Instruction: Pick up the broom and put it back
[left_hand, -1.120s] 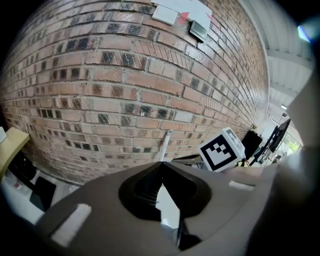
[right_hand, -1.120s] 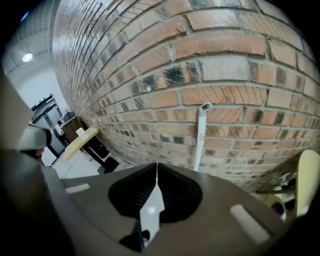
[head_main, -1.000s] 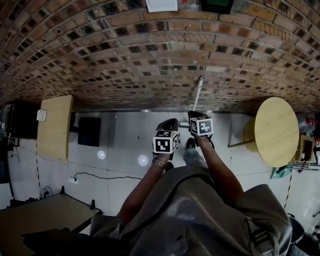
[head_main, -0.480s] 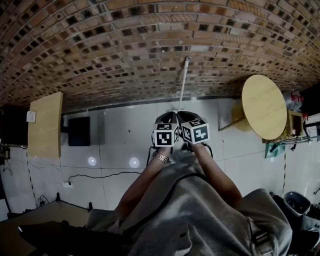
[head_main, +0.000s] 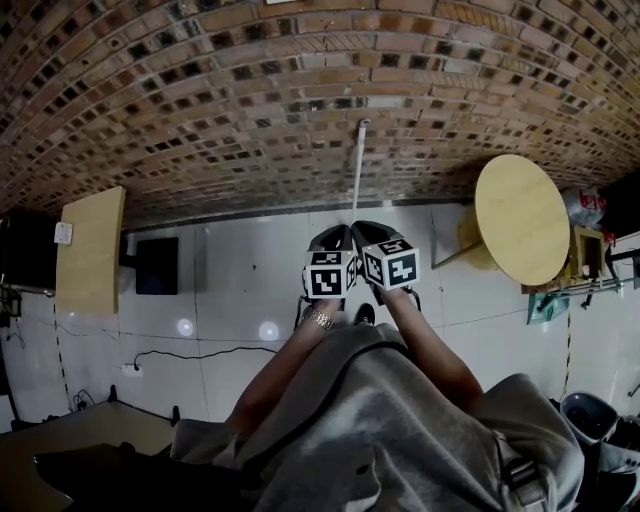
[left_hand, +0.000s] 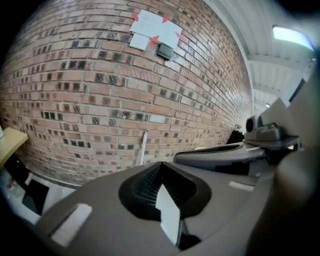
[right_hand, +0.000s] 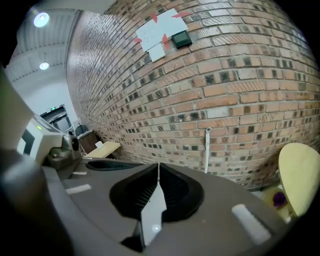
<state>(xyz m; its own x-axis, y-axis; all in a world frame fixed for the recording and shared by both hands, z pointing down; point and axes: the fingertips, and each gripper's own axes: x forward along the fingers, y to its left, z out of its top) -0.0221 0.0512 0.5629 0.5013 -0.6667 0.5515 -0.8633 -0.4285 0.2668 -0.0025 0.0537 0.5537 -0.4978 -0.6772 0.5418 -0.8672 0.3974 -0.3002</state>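
Note:
The broom's white handle (head_main: 357, 170) leans upright against the brick wall; its head is hidden behind my grippers in the head view. My left gripper (head_main: 334, 238) and right gripper (head_main: 369, 234) are held side by side just in front of it, both shut with nothing between the jaws. In the left gripper view the handle (left_hand: 143, 146) stands beyond the closed left gripper (left_hand: 161, 169), apart from it. The right gripper view shows the handle (right_hand: 207, 149) past the closed right gripper (right_hand: 158, 169), a little to its right.
A round wooden table (head_main: 520, 218) stands at the right by the wall, a rectangular wooden table (head_main: 90, 250) at the left beside a black box (head_main: 158, 264). A black cable (head_main: 200, 352) lies on the white tiled floor. Papers (left_hand: 150, 26) are taped high on the wall.
The right gripper has drawn back from the broom's foot and come level with the left one. Both cubes now sit close together. The broom has stayed against the wall.

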